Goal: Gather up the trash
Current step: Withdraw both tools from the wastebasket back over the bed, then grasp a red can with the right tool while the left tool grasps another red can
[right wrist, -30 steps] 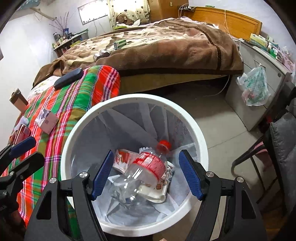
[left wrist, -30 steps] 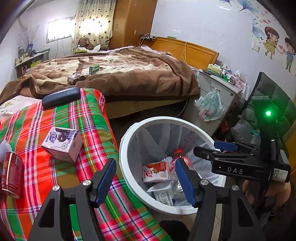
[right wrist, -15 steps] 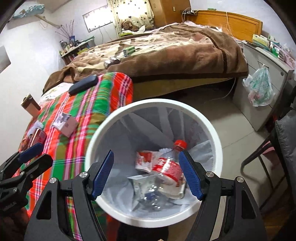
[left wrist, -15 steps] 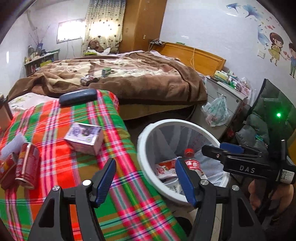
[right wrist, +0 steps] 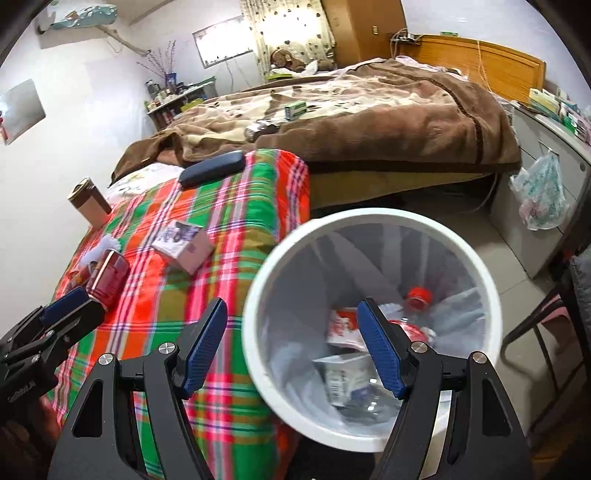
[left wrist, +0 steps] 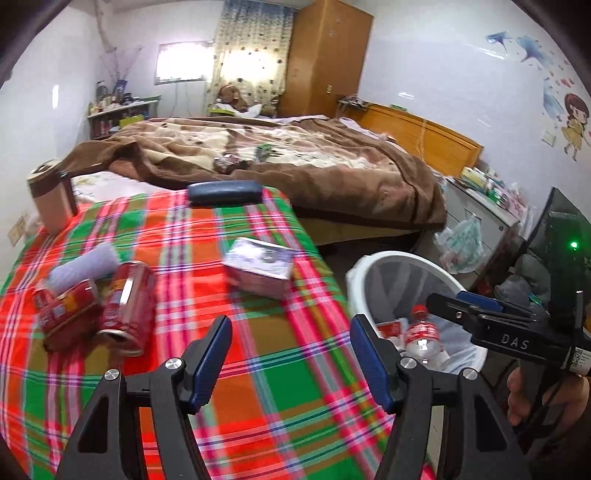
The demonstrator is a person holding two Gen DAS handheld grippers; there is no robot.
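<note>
You have swung from the bin (left wrist: 373,258) toward the box (left wrist: 260,266); your left gripper (left wrist: 290,354), nearer, points at it, fingers wide, empty.

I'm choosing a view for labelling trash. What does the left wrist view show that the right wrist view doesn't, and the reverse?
Only the left wrist view: the cartoon wall stickers, a hand holding the right gripper, and the flattened red packet beside the can in full.

Only the right wrist view: the bin's bottom, with a white carton and a clear bottle, and the wall shelf.

Both: plaid cloth, red can, small box, dark case, white bin, red-capped bottle, and open, empty grippers, including the left gripper.
</note>
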